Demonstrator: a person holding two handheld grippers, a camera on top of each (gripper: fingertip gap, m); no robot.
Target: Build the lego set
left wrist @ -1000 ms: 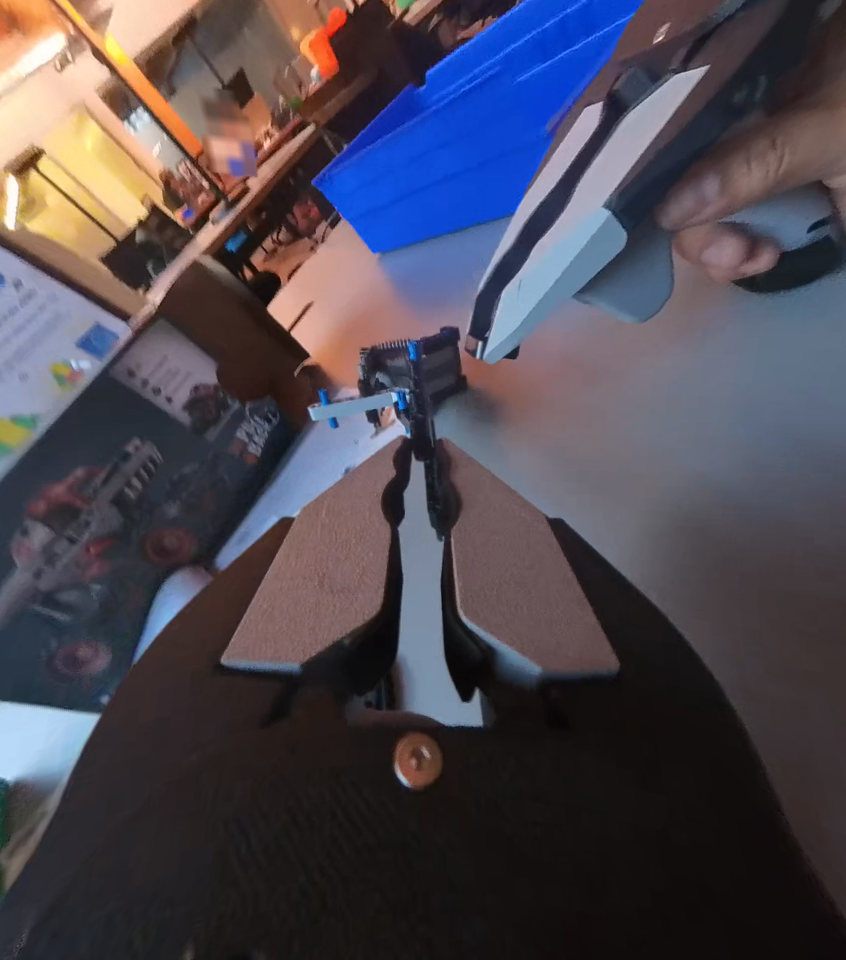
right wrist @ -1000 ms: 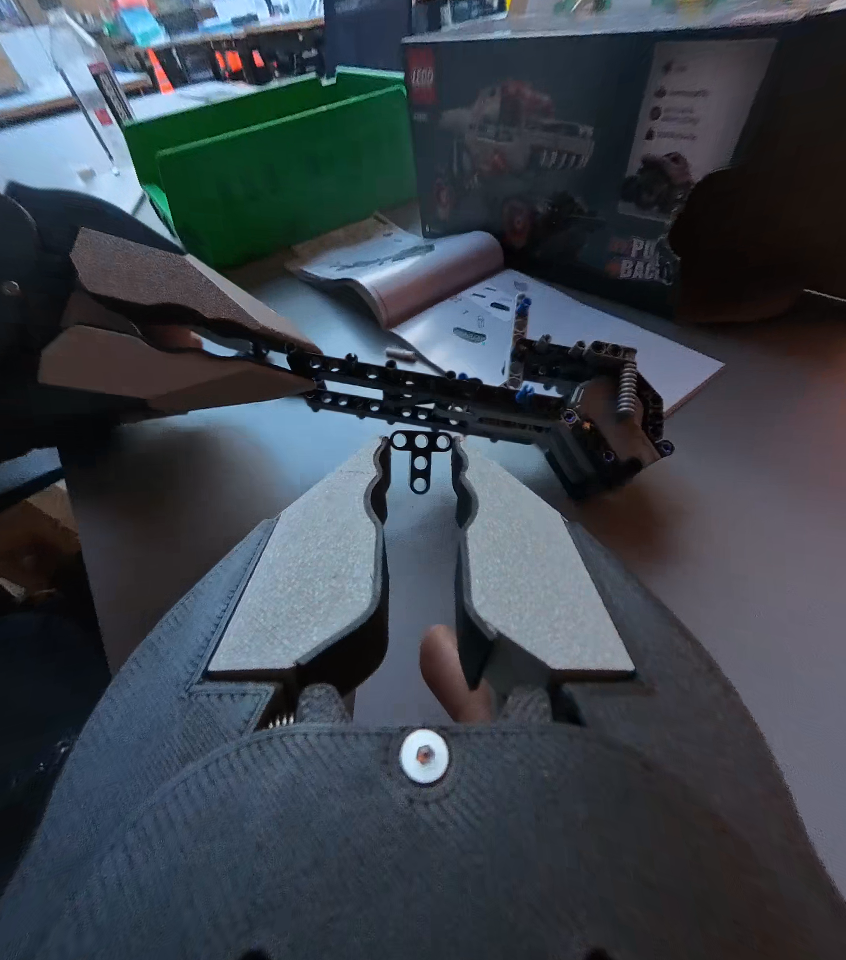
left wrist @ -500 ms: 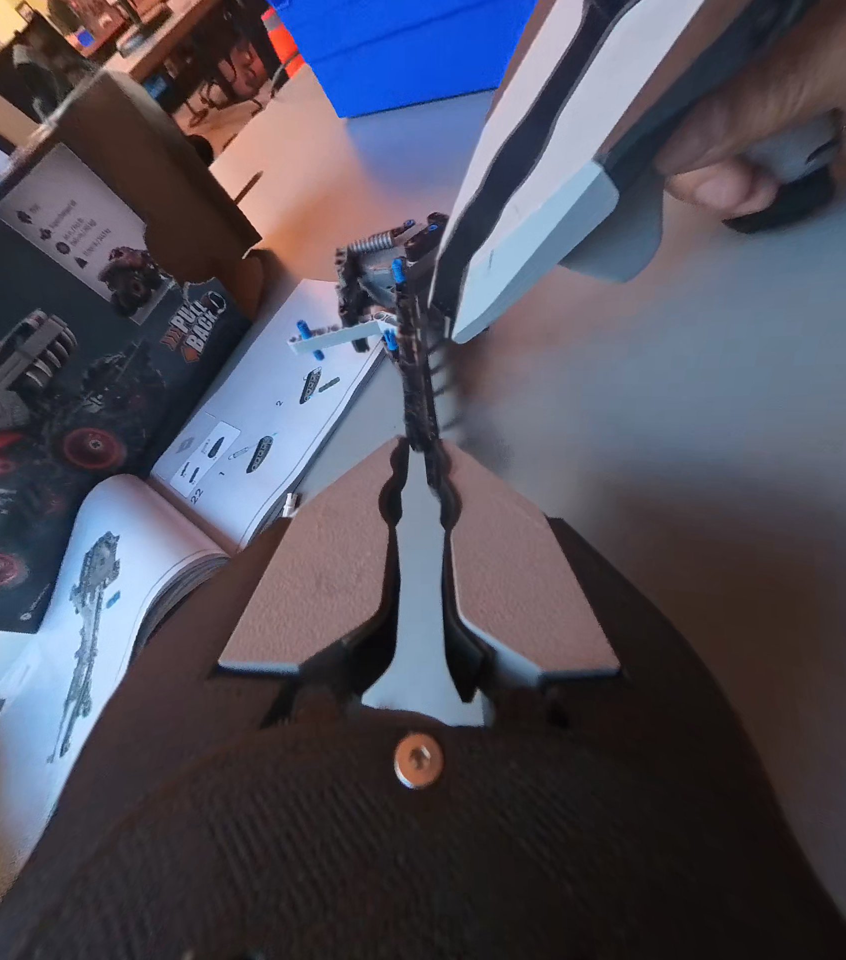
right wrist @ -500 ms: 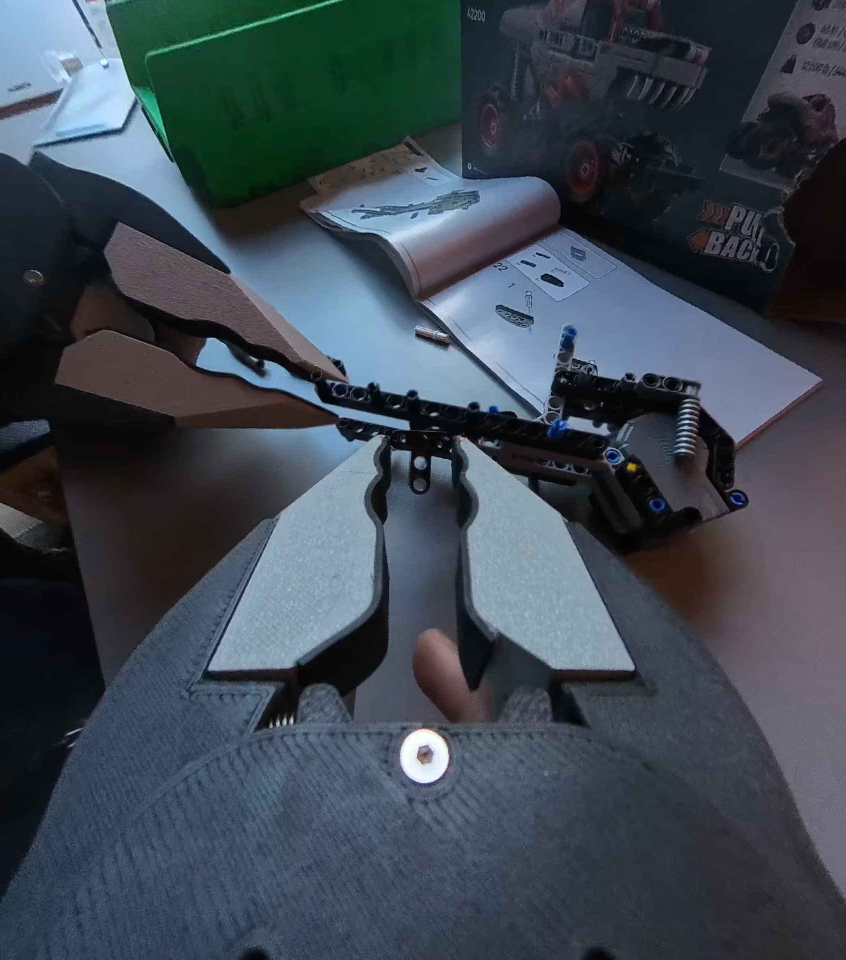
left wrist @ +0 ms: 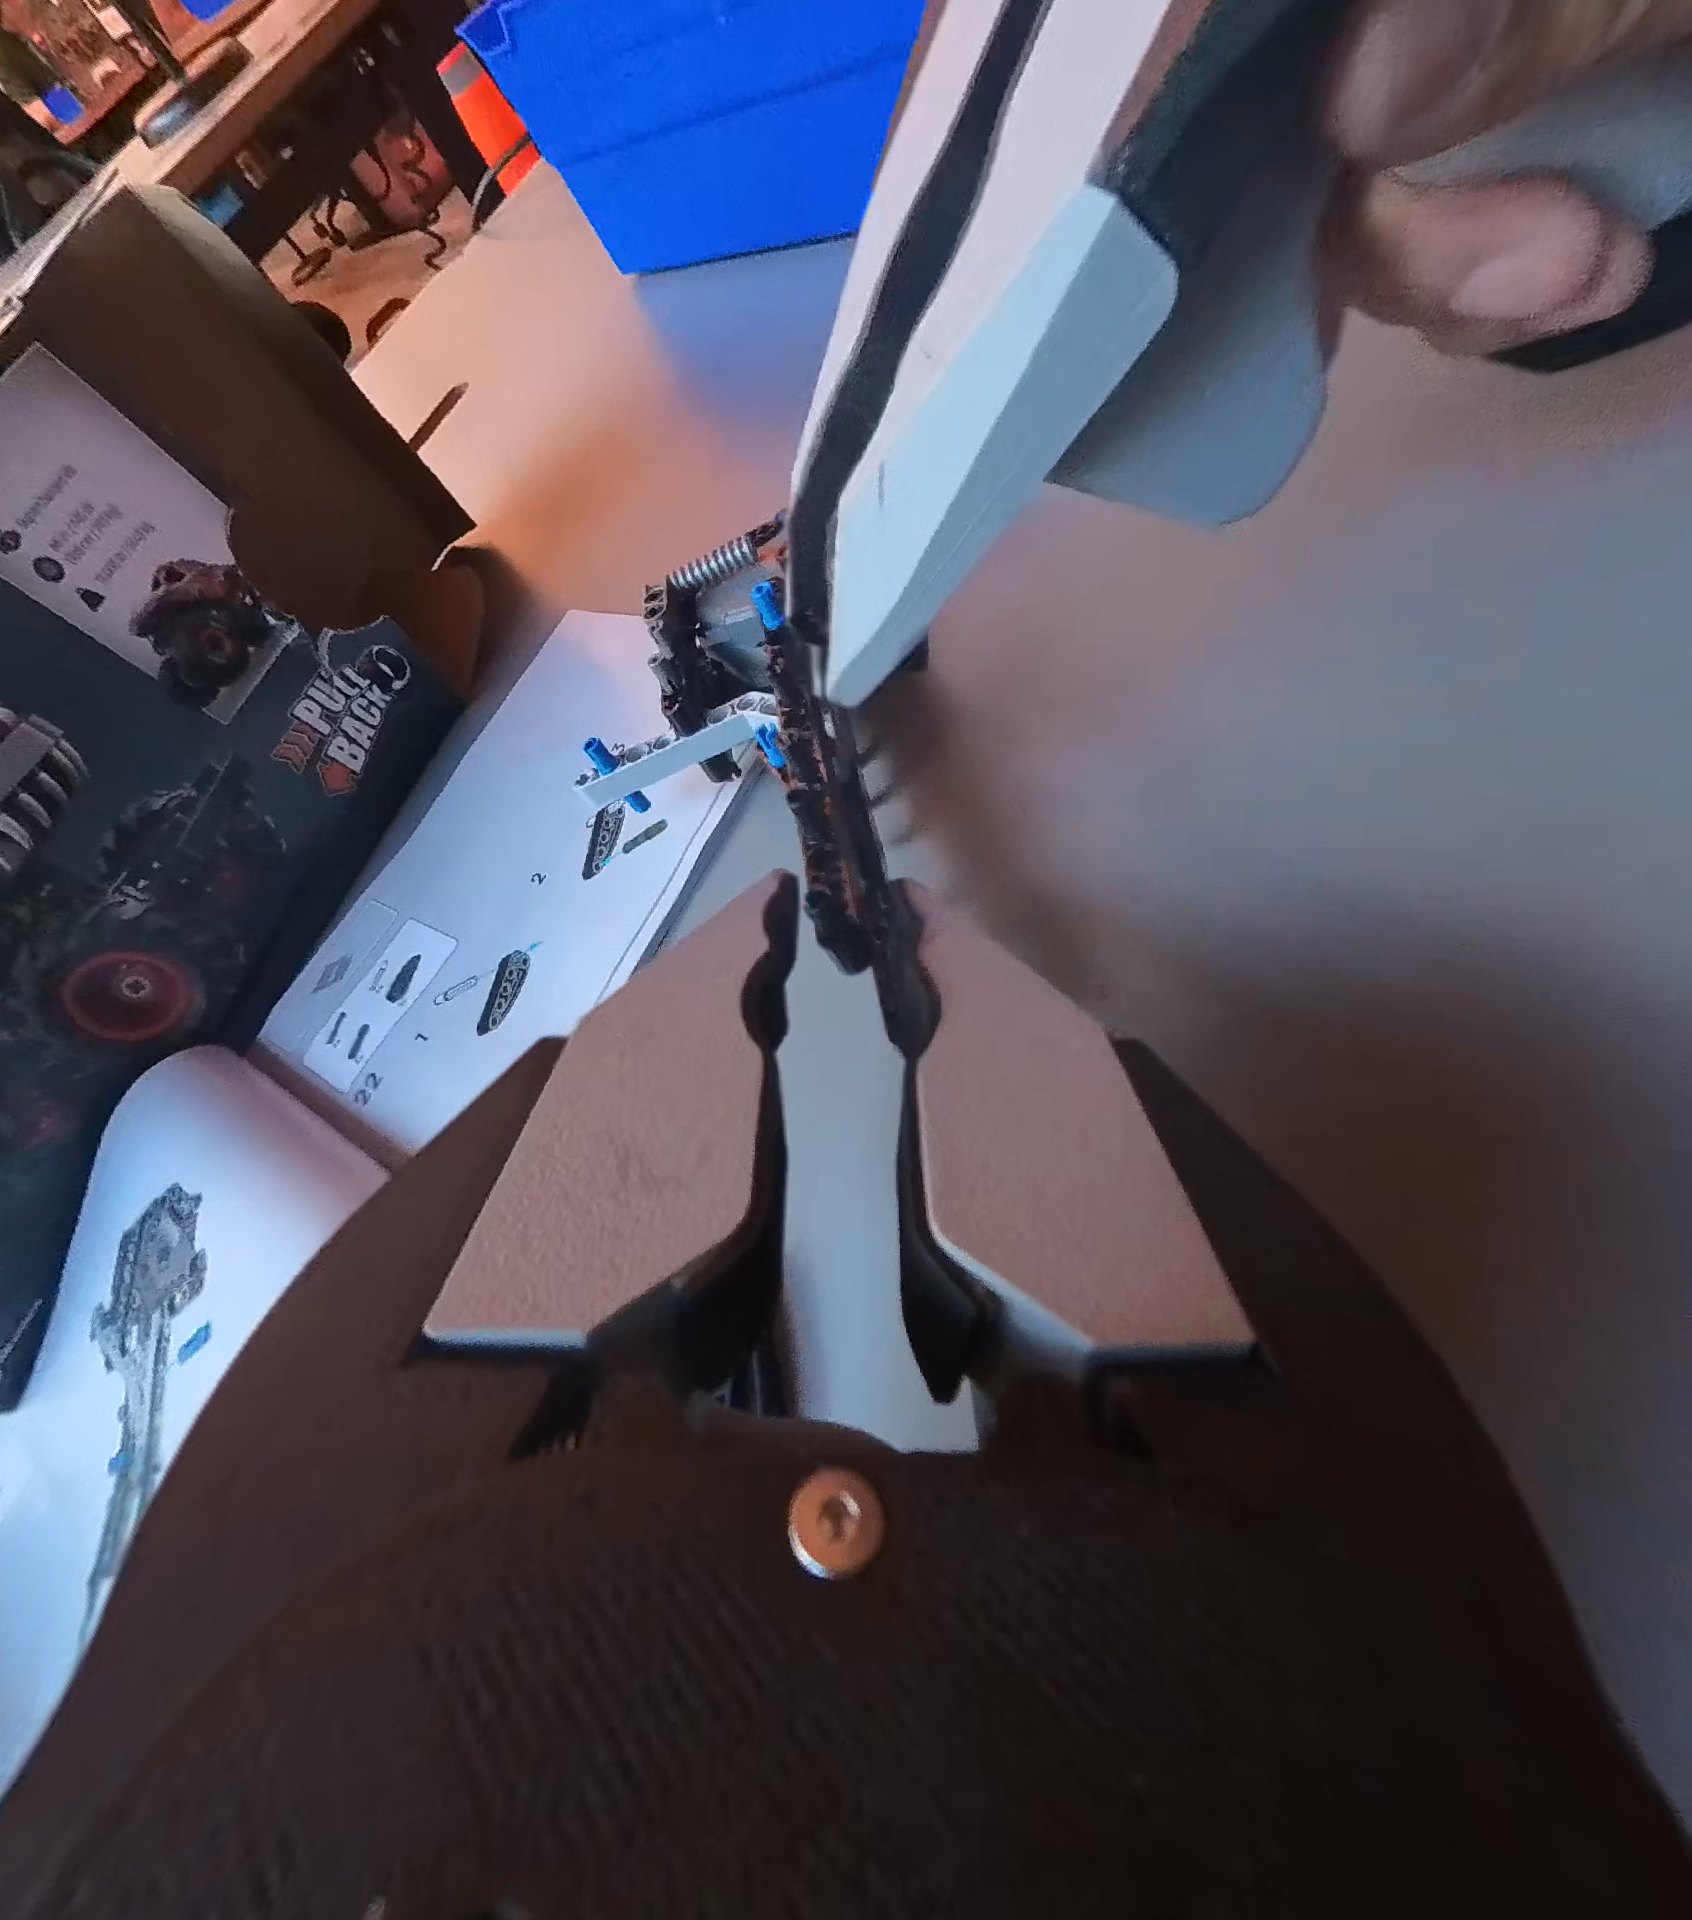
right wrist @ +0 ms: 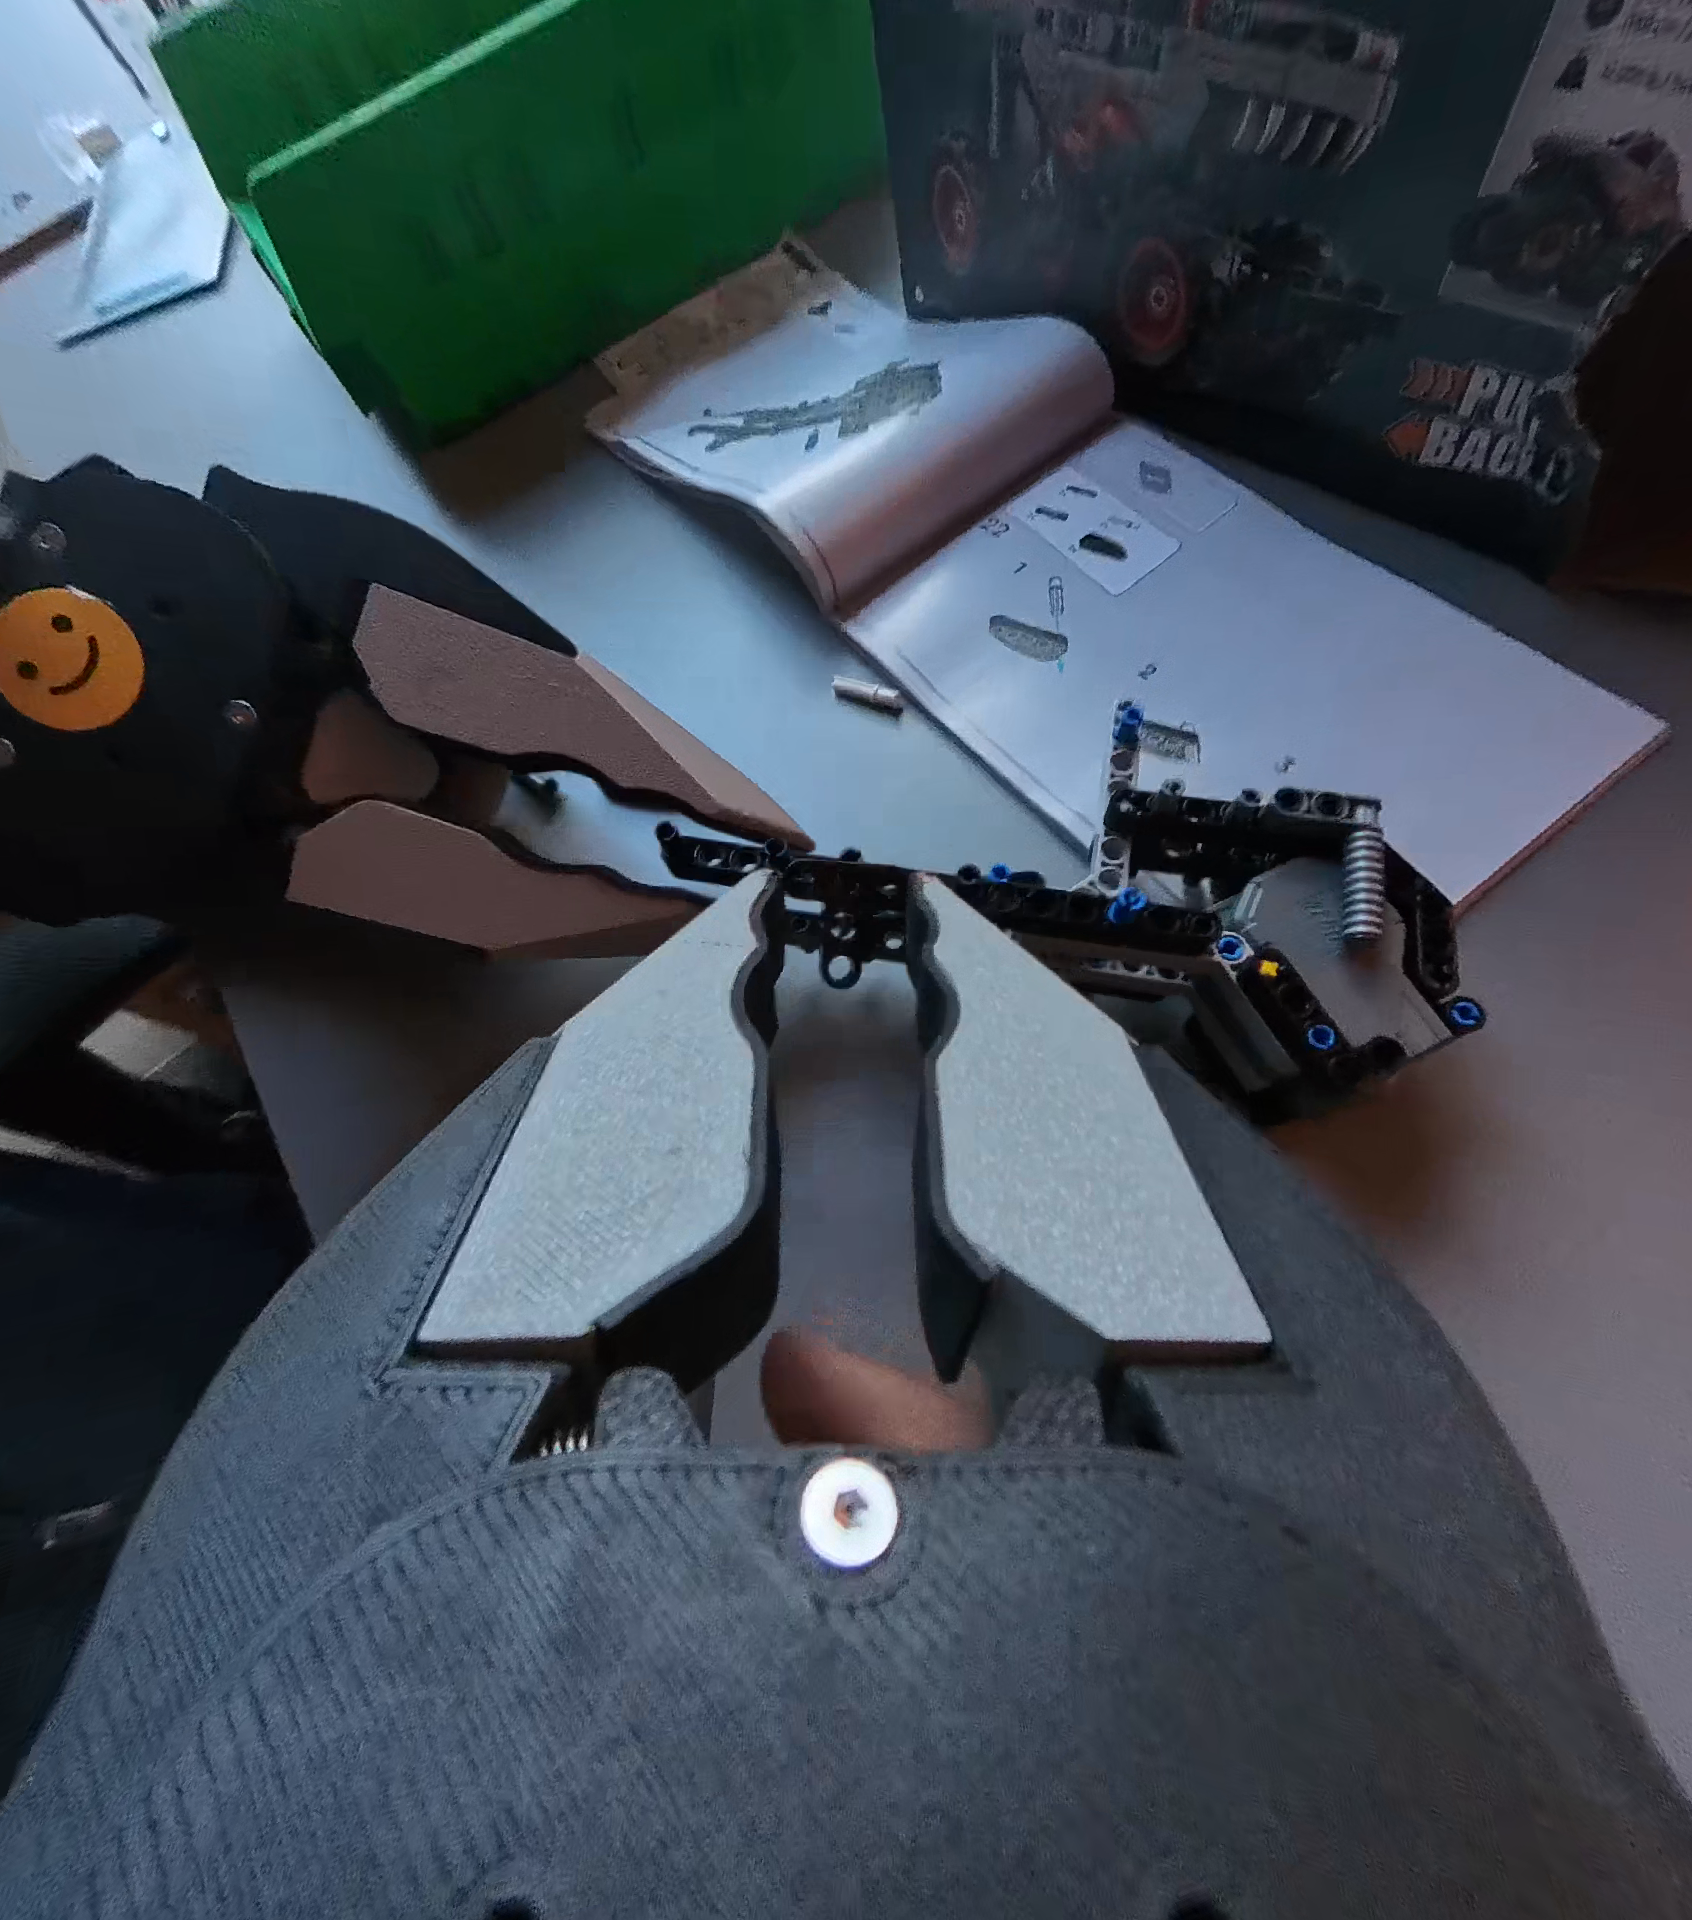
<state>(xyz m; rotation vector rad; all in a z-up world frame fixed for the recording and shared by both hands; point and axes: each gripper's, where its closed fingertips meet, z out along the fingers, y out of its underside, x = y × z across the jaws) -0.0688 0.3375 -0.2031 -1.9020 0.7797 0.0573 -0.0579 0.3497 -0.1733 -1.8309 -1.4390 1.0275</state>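
Both tools are seen at the black lego assembly: the right tool (right wrist: 842,914) is clenched on a small black T-shaped piece (right wrist: 844,940) that is pressed against the side of the long black beams, while the left tool (left wrist: 847,940) has those beams between its brown fingers, though it cannot be told whether they are actually pinched or only lying in a slight gap. The lego assembly (right wrist: 1185,935) is held low over the grey bench (right wrist: 1548,1299); its far end, a black frame with blue pins, a metal spring and a light grey upright beam, is seen beside the corner of the open instruction booklet (right wrist: 1289,665), and whether it rests on the bench cannot be told. A small pale pin (right wrist: 866,691) lies on the bench just beside the booklet's left page edge. Behind the booklet the dark set box (right wrist: 1237,208), printed with a truck, is stood upright, and a green bin (right wrist: 530,197) is placed to its left. In the left wrist view a blue bin (left wrist: 717,125) is seen at the far side of the bench, with further tables and chairs in a warmly lit room beyond. A person's hand (left wrist: 1507,197) is wrapped round the grip of the right tool.
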